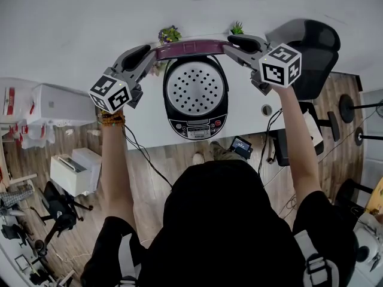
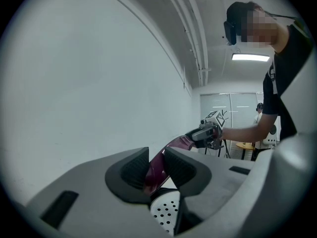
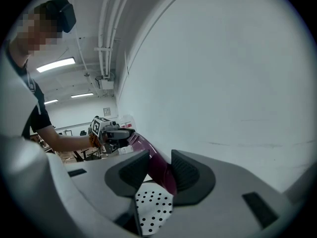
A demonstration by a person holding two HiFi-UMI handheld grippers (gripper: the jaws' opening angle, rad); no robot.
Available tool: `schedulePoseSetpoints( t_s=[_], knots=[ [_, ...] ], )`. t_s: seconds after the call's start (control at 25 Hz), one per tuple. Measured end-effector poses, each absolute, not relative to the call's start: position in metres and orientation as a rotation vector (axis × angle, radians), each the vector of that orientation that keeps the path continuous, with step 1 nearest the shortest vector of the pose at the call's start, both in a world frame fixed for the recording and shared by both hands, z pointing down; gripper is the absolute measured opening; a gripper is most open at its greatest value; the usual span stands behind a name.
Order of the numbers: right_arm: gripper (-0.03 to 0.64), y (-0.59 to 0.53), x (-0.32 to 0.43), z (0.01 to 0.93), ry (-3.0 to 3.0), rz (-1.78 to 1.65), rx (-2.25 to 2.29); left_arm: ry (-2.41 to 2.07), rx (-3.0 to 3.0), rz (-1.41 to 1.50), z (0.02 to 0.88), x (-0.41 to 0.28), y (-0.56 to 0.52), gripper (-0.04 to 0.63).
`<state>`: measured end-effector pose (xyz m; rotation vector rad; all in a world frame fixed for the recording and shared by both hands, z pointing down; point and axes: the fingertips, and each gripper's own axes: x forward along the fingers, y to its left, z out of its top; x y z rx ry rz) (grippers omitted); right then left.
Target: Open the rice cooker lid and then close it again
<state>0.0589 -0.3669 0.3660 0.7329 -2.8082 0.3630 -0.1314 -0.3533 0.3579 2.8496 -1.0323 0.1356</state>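
Item: rice cooker [image 1: 196,123], dark body with a control panel on its 6 o'clock face, standing on a white tabletop [image 1: 146,124] straight ahead of the person. Lid [image 1: 194,88]: open and raised, its white perforated inner plate turned toward the person, its maroon rim [image 1: 191,48] running across the top at 12 o'clock. Left gripper [image 1: 152,54]: at 10 o'clock from the cooker, roughly level, its fingers [image 2: 133,170] clenched on the left end of the maroon rim; seen from its own camera [image 2: 156,170], the rim sits pinched between the two dark pads with the perforated plate just below. Right gripper [image 1: 236,42]: at 2 o'clock from the cooker, its fingers [image 3: 185,172] grasping the right end of the same rim; from its own camera [image 3: 159,170], the maroon edge passes between the pads and touches both. Each gripper shows across the lid in the other's view, holding the far end of the rim. Surroundings: two small potted plants [image 1: 169,34] at the tabletop's far edge, just behind the lid; a dark chair [image 1: 314,52] at 2 o'clock, beside the tabletop; a white box [image 1: 57,103] at 9 o'clock, well apart; wooden floor [image 1: 179,160] under the near edge, with a black cable [image 1: 143,157] trailing across it.
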Motion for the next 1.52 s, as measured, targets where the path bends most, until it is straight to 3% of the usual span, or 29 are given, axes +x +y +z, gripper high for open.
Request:
schedulePoseSetpoints(
  t_s=[1.52],
  knots=[
    [0.146, -0.315, 0.061, 0.394, -2.748, 0.302, 0.782, -1.064, 2.816, 0.07, 0.385, -0.129, -0.301, 0.095]
  ],
)
